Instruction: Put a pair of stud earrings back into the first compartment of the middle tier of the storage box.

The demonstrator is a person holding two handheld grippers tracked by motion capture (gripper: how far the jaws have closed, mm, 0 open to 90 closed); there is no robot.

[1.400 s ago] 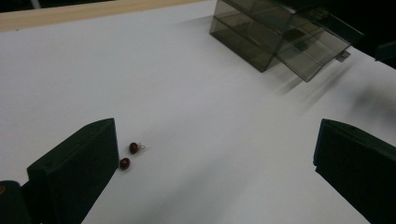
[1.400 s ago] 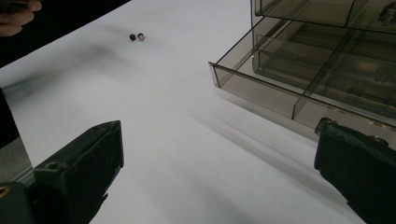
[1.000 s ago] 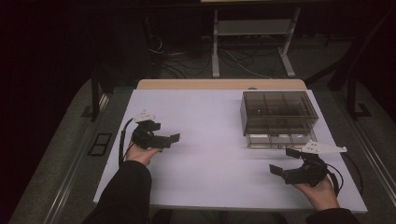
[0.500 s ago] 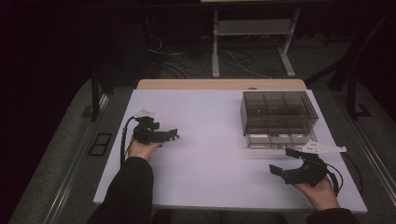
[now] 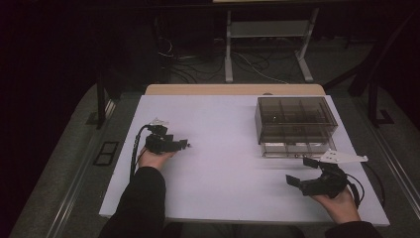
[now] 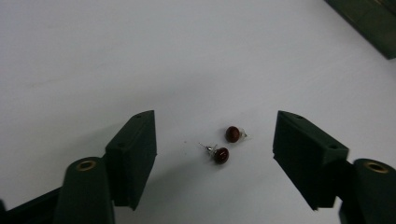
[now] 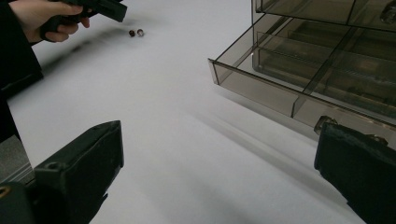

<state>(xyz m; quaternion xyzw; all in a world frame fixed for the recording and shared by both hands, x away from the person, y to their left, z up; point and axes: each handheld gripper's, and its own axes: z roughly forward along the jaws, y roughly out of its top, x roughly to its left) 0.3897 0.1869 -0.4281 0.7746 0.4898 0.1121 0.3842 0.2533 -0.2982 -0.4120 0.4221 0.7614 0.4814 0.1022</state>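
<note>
Two dark red earrings (image 6: 228, 144) lie on the white tabletop (image 5: 223, 129) between the left claw's (image 6: 214, 154) spread jaws; the right claw (image 5: 303, 171), also spread, sits near the drawer box (image 5: 295, 119).

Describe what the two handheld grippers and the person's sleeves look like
Both grippers, left gripper and right gripper, are black with blocky two-jaw fronts and brass-ringed holes near the jaw bases. Each trails a black cable. The right carries a grey three-cornered plate. The sleeves are dark.
</note>
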